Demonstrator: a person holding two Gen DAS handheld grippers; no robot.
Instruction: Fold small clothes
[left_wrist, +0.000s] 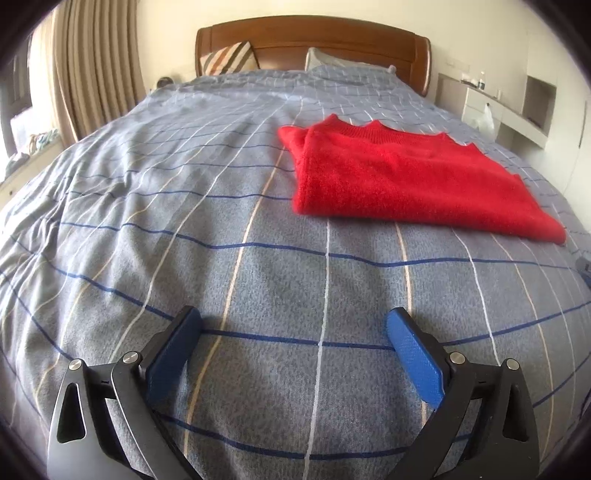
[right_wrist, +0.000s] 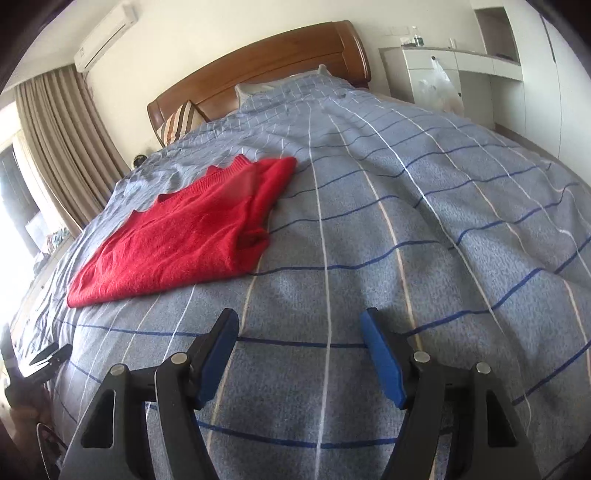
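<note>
Red sweater (left_wrist: 402, 181) folded flat on bed (left_wrist: 184, 221), nearer the headboard (left_wrist: 314, 40) than left tongs (left_wrist: 294, 326) and right tongs (right_wrist: 300, 323), both spread, gripping nothing.

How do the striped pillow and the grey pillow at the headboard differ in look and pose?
The striped pillow has diagonal brown, cream and dark bands; the grey pillow is plain. The striped pillow stands propped against the wooden headboard with most of its face showing, while the grey pillow is largely covered by the checked blue duvet, only its top showing. The striped one sits on the curtain side, the grey one on the cabinet side. Both rest at the headboard.
</note>
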